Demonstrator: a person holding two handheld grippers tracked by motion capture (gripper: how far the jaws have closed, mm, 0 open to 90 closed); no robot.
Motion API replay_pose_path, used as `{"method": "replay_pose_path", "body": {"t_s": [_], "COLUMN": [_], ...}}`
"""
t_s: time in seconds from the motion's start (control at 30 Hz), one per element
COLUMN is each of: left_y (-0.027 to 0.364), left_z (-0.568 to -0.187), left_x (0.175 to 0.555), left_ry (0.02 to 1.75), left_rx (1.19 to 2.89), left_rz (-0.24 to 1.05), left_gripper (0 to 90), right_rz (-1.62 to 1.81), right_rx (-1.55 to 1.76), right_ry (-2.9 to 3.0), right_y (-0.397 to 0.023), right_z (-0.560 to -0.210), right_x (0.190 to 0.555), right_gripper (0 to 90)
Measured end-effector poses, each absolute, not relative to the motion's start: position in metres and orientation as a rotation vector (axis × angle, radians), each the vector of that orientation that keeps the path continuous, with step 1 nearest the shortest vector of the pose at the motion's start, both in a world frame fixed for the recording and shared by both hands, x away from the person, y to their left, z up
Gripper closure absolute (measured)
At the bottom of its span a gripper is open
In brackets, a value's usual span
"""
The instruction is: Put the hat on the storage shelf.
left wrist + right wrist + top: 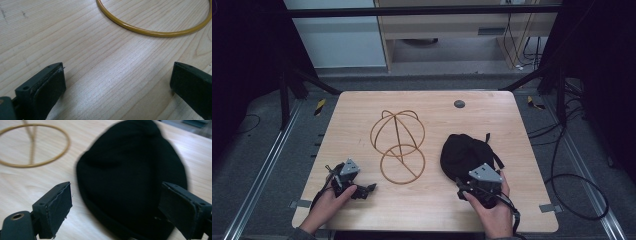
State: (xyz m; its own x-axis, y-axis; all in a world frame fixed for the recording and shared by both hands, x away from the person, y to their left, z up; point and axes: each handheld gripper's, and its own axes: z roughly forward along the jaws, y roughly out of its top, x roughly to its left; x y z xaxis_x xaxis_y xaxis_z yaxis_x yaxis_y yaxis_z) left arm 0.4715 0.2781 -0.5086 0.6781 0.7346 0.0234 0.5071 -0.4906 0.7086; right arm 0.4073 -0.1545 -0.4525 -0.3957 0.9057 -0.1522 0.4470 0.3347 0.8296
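With fingers apart, the right gripper approaches the black cap lying on the bench beside the wire stand; next, judged, clamp its near edge.

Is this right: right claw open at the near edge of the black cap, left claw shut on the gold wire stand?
Not quite. The left claw is open over bare table, short of the gold wire stand, as the left gripper view shows. The rest holds: the right claw is open at the near edge of the black cap.
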Motion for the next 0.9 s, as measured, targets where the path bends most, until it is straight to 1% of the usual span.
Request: {"method": "replay_pose_path", "body": {"t_s": [0.2,0.33,0.53,0.67,0.7,0.73,0.8,0.83,0.9], "left_y": [0.278,0.278,0.278,0.278,0.278,0.278,0.278,0.278,0.278], "left_z": [-0.509,-0.509,-0.509,-0.509,-0.509,-0.509,-0.509,-0.509,-0.509], "left_x": [0.471,0.471,0.471,0.471,0.471,0.471,0.471,0.472,0.472], "left_ry": [0.951,0.953,0.953,0.953,0.953,0.953,0.951,0.951,0.950], "left_rx": [2.198,2.197,2.194,2.196,2.196,2.197,2.197,2.196,2.197], "left_rz": [0.424,0.423,0.423,0.424,0.424,0.424,0.423,0.419,0.419], "left_gripper": [0.0,0.0,0.0,0.0,0.0,0.0,0.0,0.0,0.0], "right_rz": [0.895,0.831,0.783,0.739,0.739,0.719,0.719,0.692,0.679], "right_rx": [1.226,1.258,1.268,1.231,1.231,1.183,1.169,1.142,1.145], "right_ry": [1.949,1.978,2.014,2.095,2.095,2.150,2.163,2.217,2.233], "right_y": [-0.173,-0.178,-0.182,-0.180,-0.180,-0.174,-0.172,-0.168,-0.166], "right_z": [-0.452,-0.453,-0.449,-0.432,-0.432,-0.418,-0.413,-0.400,-0.397], "right_x": [0.408,0.411,0.418,0.431,0.431,0.439,0.441,0.453,0.457], "right_gripper": [11.1,16.4,16.8,16.6,16.6,18.6,19.7,19.9,19.8]}}
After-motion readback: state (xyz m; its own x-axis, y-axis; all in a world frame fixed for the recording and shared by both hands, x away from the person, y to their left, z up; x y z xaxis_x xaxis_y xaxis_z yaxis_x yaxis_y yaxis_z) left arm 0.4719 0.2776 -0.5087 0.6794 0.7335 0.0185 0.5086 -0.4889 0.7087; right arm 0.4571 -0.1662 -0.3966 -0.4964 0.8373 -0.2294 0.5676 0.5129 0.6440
